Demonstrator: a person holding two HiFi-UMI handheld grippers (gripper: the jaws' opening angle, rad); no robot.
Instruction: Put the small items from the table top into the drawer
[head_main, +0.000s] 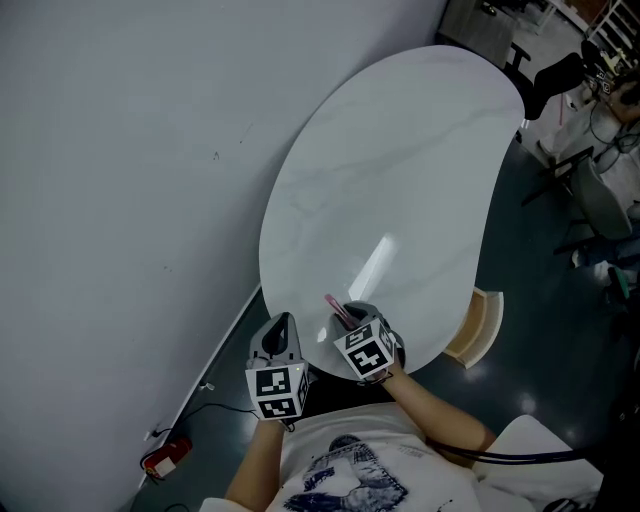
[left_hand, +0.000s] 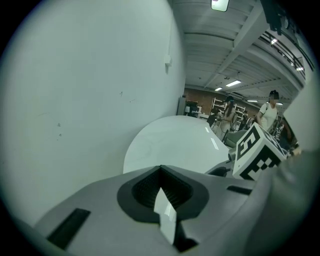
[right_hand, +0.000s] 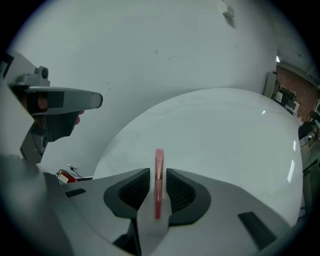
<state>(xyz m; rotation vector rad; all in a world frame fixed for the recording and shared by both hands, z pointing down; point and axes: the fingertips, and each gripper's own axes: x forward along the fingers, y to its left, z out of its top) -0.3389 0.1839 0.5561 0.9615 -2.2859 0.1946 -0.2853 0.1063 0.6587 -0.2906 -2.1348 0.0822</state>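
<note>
A thin pink stick (head_main: 335, 307) (right_hand: 159, 175) stands on edge between the pads of my right gripper (head_main: 352, 312) (right_hand: 158, 187), which is shut on it, its tip poking out past the fingertips. My left gripper (head_main: 283, 320) (left_hand: 161, 187) hangs just left of it, jaws together on a thin white flat piece (left_hand: 165, 212); I cannot tell what that piece is. Both grippers hover at the near edge of the white oval table (head_main: 400, 180) (right_hand: 225, 135), whose top is bare. The right gripper's marker cube (left_hand: 255, 155) shows in the left gripper view. No drawer is plainly in view.
A grey wall (head_main: 130, 180) runs along the table's left side. A light wooden piece (head_main: 480, 325) juts out below the table's right edge. A red-and-white object with a cable (head_main: 165, 458) lies on the floor by the wall. Chairs (head_main: 560, 80) and people (left_hand: 267, 112) are farther off.
</note>
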